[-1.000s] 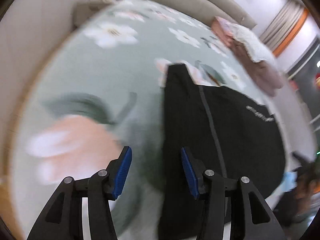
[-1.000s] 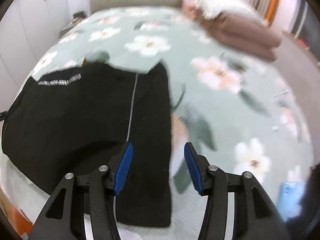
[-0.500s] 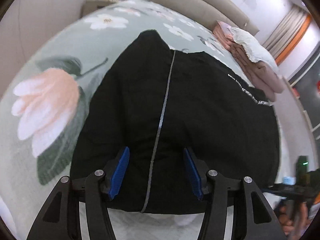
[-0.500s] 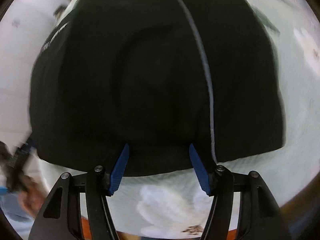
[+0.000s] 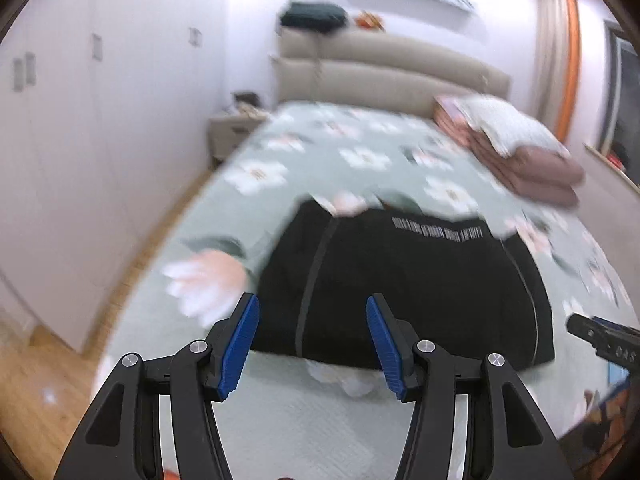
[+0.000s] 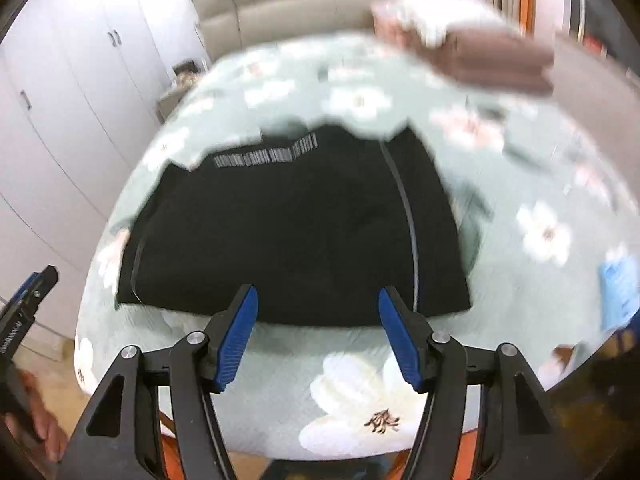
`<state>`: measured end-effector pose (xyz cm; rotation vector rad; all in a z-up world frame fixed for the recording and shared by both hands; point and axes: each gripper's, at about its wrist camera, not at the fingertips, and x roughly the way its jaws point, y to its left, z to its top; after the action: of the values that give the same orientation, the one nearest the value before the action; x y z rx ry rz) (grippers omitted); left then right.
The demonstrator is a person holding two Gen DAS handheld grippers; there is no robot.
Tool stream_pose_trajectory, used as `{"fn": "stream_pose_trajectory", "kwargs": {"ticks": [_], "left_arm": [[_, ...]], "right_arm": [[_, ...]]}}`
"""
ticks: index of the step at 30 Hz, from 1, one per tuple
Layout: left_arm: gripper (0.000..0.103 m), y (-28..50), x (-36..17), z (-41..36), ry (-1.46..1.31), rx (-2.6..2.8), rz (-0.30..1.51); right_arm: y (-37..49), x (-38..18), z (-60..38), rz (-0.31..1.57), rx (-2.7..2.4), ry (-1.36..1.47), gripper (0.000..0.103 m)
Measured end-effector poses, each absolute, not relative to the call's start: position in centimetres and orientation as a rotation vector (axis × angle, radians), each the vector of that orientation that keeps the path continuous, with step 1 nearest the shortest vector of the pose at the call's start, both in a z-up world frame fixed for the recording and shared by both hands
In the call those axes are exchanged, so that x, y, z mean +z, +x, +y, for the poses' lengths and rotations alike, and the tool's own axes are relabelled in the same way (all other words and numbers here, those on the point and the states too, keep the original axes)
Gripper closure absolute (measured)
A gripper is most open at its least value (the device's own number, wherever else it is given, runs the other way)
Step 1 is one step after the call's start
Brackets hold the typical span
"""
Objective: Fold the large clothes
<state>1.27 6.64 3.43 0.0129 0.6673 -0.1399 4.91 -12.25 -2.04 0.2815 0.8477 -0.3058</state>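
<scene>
A black garment point(image 5: 404, 280) point(image 6: 296, 232) with grey side stripes and white lettering lies folded flat on the green floral bedspread point(image 5: 360, 160) point(image 6: 520, 200), near the foot of the bed. My left gripper point(image 5: 312, 344) hangs open above the bed's near edge, with nothing between its blue pads. My right gripper point(image 6: 318, 336) is also raised over the near edge; its jaws are opening and hold nothing. Each gripper's tip shows at the edge of the other's view, with the right gripper point(image 5: 600, 340) at the right and the left gripper point(image 6: 24, 304) at the left.
Folded pink and brown bedding with a white pillow point(image 5: 516, 152) point(image 6: 480, 48) sits at the far right by the beige headboard point(image 5: 384, 76). White wardrobes point(image 5: 80, 120) line the left wall, beside a nightstand point(image 5: 236, 128). A blue item point(image 6: 620, 288) lies at the bed's right edge.
Both grippers have pulled back and up from the garment, so the whole folded piece and the room now show. The right gripper's jaws have widened.
</scene>
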Motion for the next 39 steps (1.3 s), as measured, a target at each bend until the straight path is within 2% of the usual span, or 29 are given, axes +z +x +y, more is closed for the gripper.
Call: {"fn": "stream_pose_trajectory", "kwargs": {"ticks": [2, 5, 14, 19, 24, 32, 39], "left_arm": [[0.043, 0.0, 6.1, 6.7, 0.035, -0.112, 0.606], [0.032, -2.0, 9.6, 6.8, 0.056, -0.075, 0.542], [0.032, -4.3, 13.5, 6.0, 0.073, -0.031, 0.497], [0.032, -4.8, 13.8, 5.0, 0.131, 0.002, 0.473], [0.032, -4.6, 13.3, 4.2, 0.171, -0.011, 0.503], [0.032, -3.4, 10.8, 1.1, 0.236, -0.108, 0.625], [0.032, -3.8, 10.1, -0.3, 0.306, -0.086, 0.62]], "right_arm": [[3.3, -0.1, -11.3, 0.793, -0.308, 0.255, 0.028], [1.9, 2.9, -9.0, 0.707, -0.347, 0.171, 0.025], [-0.1, 7.5, -5.2, 0.632, -0.338, 0.11, 0.024], [-0.4, 8.2, -4.5, 0.618, -0.36, 0.067, 0.023], [-0.6, 7.9, -4.8, 0.627, -0.362, 0.085, 0.017], [-1.1, 6.6, -5.7, 0.665, -0.36, 0.106, 0.017], [-0.8, 6.2, -5.9, 0.674, -0.304, 0.111, 0.017]]}}
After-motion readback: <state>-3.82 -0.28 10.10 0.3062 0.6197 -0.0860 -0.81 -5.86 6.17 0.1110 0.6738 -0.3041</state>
